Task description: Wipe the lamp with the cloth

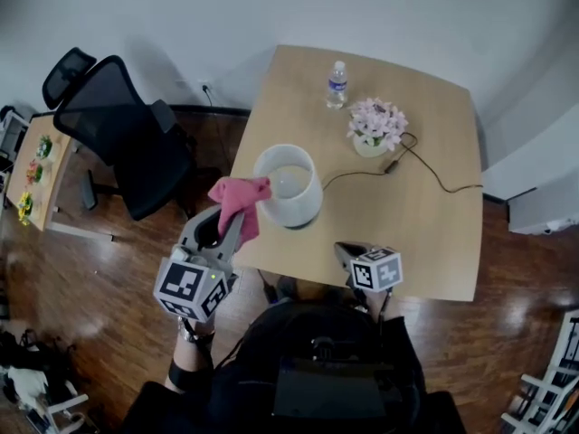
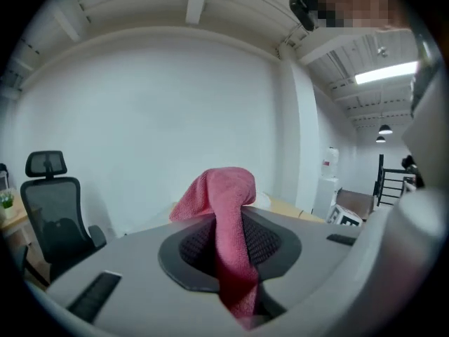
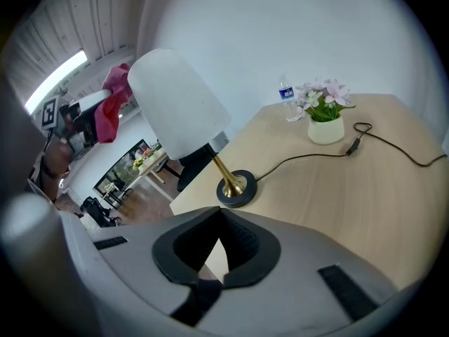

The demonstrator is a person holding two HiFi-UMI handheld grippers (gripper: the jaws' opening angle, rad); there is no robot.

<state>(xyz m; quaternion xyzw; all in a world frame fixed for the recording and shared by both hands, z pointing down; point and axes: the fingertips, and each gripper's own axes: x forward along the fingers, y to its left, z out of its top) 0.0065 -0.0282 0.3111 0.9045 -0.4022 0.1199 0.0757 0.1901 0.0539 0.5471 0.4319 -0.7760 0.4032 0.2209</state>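
The left gripper [image 1: 231, 224] is pinching a pink cloth [image 1: 240, 197]. In the left gripper view its jaws are pressing on a fold of the fabric. One end is bunching up above the fingertips and the other is trailing down between the pads. The gripper is hanging in the air off the table's [image 1: 425, 242] left edge, pointing toward the lamp [image 1: 289, 183]. The bunched end of the cloth is sitting at the left side of the white shade, level with its upper rim. Whether fabric and shade are touching cannot be told.

The lamp is standing close to the left edge, nearer the front corner than the back one. It is resting upright on a dark round base [image 3: 236, 188] with a brass stem. Its black cord [image 1: 434, 174] is running across the wood toward the right edge, with a small switch part way along.

The right gripper [image 1: 351, 253] is hovering over the front edge, tilted down at the tabletop. Its jaws are standing a narrow gap apart with nothing between them, and bare wood is showing through the gap.

A pot of pale pink flowers [image 1: 375, 127] is sitting toward the back of the table, just beside the cord's loop. A water bottle [image 1: 336, 85] is standing upright near the back edge, beside the pot but apart from it. A black office chair [image 1: 127, 134] is standing on the floor off the left edge.
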